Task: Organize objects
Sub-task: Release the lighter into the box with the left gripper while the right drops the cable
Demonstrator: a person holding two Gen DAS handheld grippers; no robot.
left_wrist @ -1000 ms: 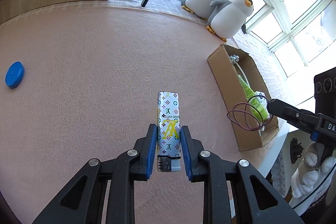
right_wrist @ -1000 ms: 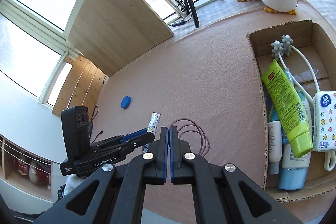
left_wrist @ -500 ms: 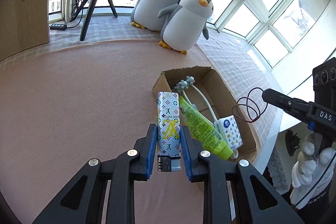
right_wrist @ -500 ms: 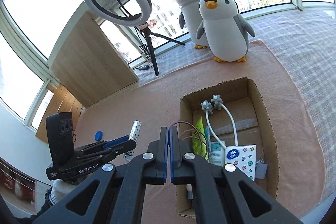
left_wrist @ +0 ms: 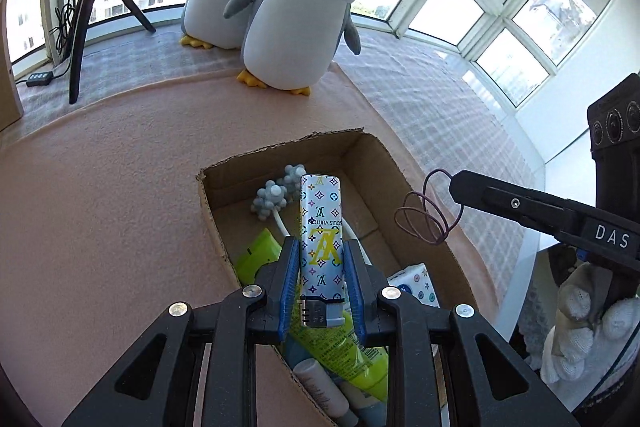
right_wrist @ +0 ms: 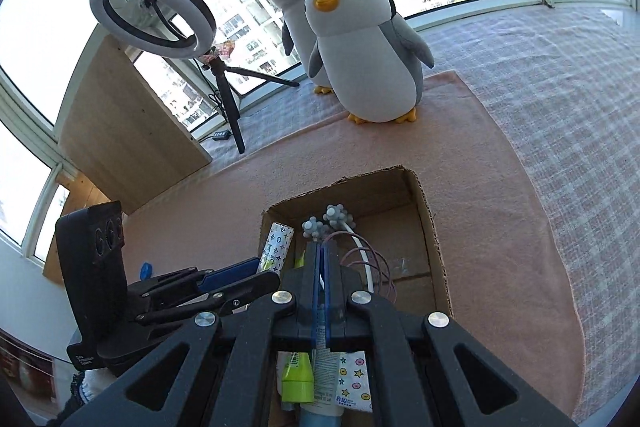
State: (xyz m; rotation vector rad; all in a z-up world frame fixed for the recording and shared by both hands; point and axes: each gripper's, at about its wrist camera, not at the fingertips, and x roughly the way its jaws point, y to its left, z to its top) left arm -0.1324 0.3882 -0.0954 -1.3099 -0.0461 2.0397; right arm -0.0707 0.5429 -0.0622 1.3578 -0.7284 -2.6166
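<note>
My left gripper (left_wrist: pixel 320 263) is shut on a white patterned lighter (left_wrist: pixel 321 227), held upright over the open cardboard box (left_wrist: pixel 208 203). The same lighter (right_wrist: pixel 276 245) shows at the box's left edge in the right wrist view. My right gripper (right_wrist: pixel 321 251) is shut on a bundle of thin purple hair ties (right_wrist: pixel 374 261), also above the box (right_wrist: pixel 436 235). In the left wrist view those hair ties (left_wrist: pixel 426 213) dangle from the right gripper's tip over the box's right wall. Inside lie a green tube (left_wrist: pixel 344 347), a grey knobbed massager (left_wrist: pixel 274 197) and a tissue pack (left_wrist: pixel 416 285).
Two plush penguins (right_wrist: pixel 360 55) stand behind the box on the pink mat (left_wrist: pixel 100 207). A ring light on a tripod (right_wrist: pixel 154 15) and a wooden board (right_wrist: pixel 116 123) are at the back left. A small blue cap (right_wrist: pixel 146 270) lies far left. A gloved hand (left_wrist: pixel 588 331) grips the right gripper.
Both grippers have swung from beside the box to above it and come closer to it. The lighter and hair ties stay gripped.
</note>
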